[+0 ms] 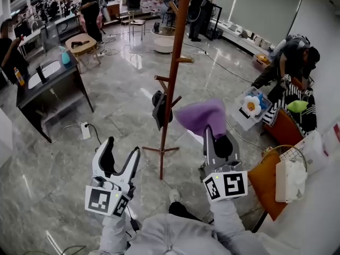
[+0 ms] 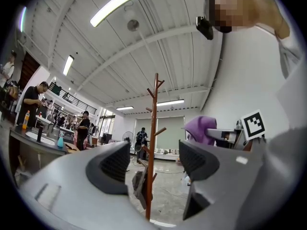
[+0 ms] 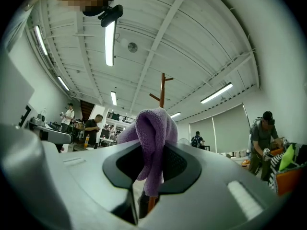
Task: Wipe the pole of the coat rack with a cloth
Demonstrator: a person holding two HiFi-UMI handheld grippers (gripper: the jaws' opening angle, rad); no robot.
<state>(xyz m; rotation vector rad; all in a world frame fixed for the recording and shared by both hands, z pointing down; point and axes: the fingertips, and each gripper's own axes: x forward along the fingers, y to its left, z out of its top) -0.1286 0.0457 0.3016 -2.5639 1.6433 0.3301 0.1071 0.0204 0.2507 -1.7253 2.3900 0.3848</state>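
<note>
Indoors, glossy marble floor (image 1: 122, 89), busy workshop

I see a glossy grey marble floor (image 1: 122, 89) across the head view. A dark desk (image 1: 64, 81) stands at upper left, a white power strip (image 1: 85, 130) beside it. Large shaded windows (image 1: 260, 7) fill the upper right. Strip lights (image 2: 120, 1) line the white ribbed ceiling (image 2: 158, 37).

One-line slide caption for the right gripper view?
Right gripper shut on a purple cloth, with the wooden coat rack pole rising beyond it under the ceiling lights.
</note>
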